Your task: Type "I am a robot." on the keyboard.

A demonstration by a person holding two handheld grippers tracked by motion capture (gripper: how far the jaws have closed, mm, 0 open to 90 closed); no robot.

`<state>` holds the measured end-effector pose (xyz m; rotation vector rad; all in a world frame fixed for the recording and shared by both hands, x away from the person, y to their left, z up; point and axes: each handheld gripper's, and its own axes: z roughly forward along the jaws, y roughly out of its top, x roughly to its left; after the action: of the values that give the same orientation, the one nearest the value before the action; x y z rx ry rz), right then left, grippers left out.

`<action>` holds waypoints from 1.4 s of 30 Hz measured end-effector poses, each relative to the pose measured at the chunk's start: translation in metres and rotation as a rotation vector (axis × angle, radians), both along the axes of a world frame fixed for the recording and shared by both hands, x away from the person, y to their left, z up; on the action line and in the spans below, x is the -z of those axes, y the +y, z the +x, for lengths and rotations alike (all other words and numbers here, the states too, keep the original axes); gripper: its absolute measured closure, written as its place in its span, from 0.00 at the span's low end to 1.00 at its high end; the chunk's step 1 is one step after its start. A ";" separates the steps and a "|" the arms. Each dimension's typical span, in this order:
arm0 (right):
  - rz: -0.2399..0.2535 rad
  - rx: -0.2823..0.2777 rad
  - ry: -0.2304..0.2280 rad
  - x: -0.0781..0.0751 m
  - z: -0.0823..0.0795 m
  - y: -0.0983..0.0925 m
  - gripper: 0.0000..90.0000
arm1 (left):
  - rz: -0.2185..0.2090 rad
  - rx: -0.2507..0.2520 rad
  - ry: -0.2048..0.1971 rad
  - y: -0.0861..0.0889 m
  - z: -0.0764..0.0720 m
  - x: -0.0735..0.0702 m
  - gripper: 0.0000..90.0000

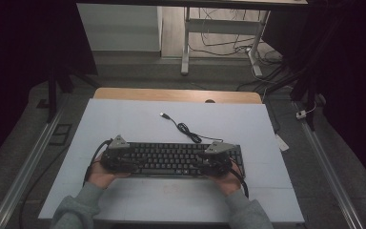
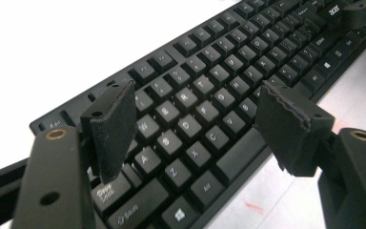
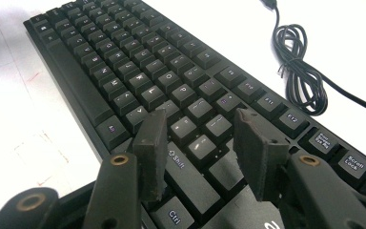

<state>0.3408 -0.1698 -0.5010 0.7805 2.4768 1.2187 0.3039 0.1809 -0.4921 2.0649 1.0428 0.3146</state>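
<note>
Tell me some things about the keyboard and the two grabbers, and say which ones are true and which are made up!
1. The keyboard is black. True.
2. The keyboard's cable is plugged into a computer. False: its plug end lies loose on the white table.
3. The left gripper has its jaws apart over the letter keys. True.
4. The right gripper is squeezing the coiled cable. False: its jaws stand open over the keys near Shift, and the cable lies off to the side.
5. The keyboard stands on its edge. False: it lies flat on the table, keys up.
</note>
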 end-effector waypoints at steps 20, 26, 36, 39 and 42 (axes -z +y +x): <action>0.011 -0.010 0.000 -0.002 0.000 0.003 0.62 | 0.006 -0.014 0.012 0.013 -0.004 0.004 0.32; 0.015 -0.030 -0.008 -0.005 0.000 0.012 0.62 | 0.010 -0.011 0.013 0.012 -0.004 0.005 0.32; 0.003 -0.082 0.011 -0.006 0.002 0.033 0.79 | 0.019 -0.001 0.013 0.010 -0.004 0.006 0.32; -0.012 -0.102 0.017 -0.005 0.002 0.039 0.89 | 0.022 0.000 0.014 0.010 -0.004 0.006 0.32; -0.027 -0.117 0.028 -0.004 0.002 0.044 0.98 | 0.023 0.001 0.014 0.010 -0.004 0.006 0.32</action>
<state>0.3430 -0.1260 -0.4974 0.6587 2.5882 1.2183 0.2996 0.1909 -0.4982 2.0916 1.0508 0.3132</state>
